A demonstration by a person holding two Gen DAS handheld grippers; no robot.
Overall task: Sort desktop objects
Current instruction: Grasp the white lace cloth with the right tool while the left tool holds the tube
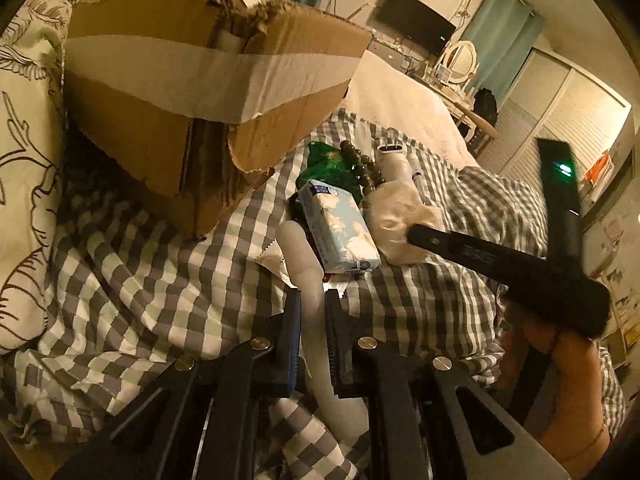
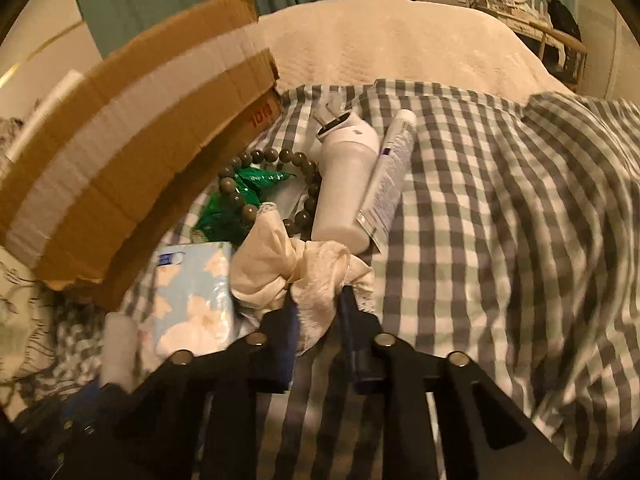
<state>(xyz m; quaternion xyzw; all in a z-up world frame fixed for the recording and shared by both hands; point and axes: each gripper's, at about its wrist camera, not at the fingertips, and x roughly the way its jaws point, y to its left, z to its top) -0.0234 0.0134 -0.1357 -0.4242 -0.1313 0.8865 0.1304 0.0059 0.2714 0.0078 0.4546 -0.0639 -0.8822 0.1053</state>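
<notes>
Checked grey-and-white bedding (image 2: 500,208) carries the clutter; the left gripper (image 1: 313,300) has its jaws clamped on a white cylinder (image 1: 298,256) that juts out just beside a pale blue tissue pack (image 1: 340,232); the right gripper (image 2: 320,300) pinches a fold of the cream cloth (image 2: 280,268), which lies bunched against that pack; behind the cloth, a string of dark beads (image 2: 276,156) loops over a green wrapper (image 2: 240,196), with a white bottle (image 2: 344,184) and a white tube (image 2: 390,176) touching side by side; a torn cardboard box (image 1: 192,92) stands at the left.
</notes>
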